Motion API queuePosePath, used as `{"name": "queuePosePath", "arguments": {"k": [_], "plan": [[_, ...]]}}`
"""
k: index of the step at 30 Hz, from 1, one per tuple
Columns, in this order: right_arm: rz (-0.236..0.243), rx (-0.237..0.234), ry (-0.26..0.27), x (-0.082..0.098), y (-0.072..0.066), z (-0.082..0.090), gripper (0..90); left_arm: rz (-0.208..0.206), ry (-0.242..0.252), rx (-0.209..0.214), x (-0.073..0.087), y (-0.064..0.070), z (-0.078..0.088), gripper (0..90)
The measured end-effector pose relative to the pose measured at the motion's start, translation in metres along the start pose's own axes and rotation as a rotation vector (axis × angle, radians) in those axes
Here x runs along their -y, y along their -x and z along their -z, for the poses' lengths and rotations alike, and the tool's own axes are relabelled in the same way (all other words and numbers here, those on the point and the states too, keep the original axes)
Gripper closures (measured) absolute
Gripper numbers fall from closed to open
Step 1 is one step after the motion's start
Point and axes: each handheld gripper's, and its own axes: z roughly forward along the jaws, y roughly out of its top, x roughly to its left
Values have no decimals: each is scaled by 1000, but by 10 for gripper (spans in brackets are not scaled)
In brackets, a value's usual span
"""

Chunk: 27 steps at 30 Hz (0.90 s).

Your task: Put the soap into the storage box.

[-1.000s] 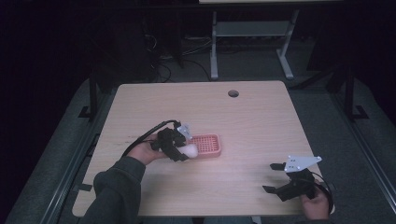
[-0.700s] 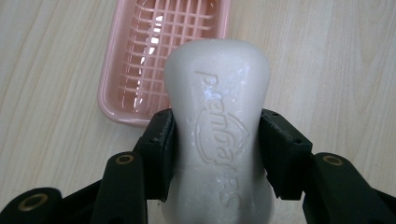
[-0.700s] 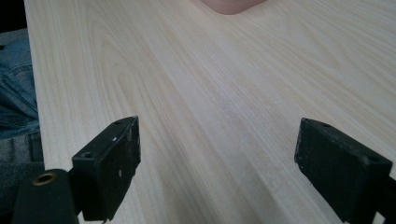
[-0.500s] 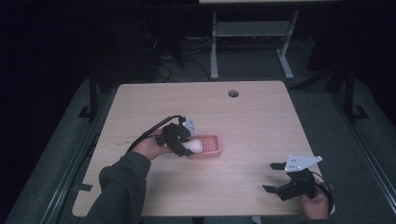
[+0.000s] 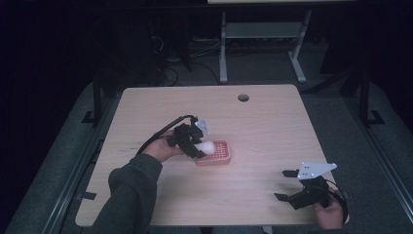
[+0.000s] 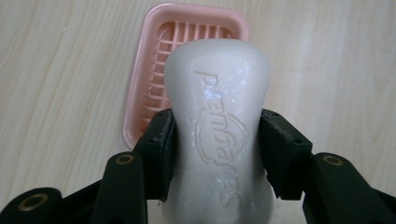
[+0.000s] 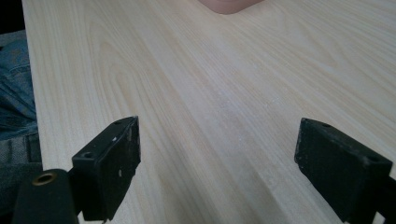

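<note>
Over the pink slatted plastic soap dish (image 5: 215, 154), left gripper (image 5: 197, 146), moved rightward since earlier, clamps white soap bar (image 6: 219, 126); right gripper (image 5: 287, 185) unmoved, jaws apart.

Waxy embossed soap bar (image 6: 218, 126), glossy pink plastic dish (image 6: 140, 88), matt wood-grain table (image 5: 272, 131).

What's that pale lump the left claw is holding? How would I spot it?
On the wooden table, find the pink slatted tray left of centre. Just above it, clamped in the left gripper, is a white soap bar: waisted and embossed with lettering.
</note>
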Motion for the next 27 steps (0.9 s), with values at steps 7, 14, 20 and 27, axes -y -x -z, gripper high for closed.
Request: {"name": "queuePosePath", "arguments": {"k": [7, 14, 20, 27], "plan": [[-1, 1, 3, 0, 1, 0, 141, 0, 8, 11, -7, -5, -4, 495], [-7, 1, 5, 1, 2, 1, 140, 2, 17, 16, -13, -9, -7, 496], [-5, 1, 4, 1, 1, 1, 140, -7, 9, 12, -19, -11, -9, 496], [-2, 1, 7, 0, 1, 1, 141, -11, 17, 14, -27, -12, -14, 495]]}}
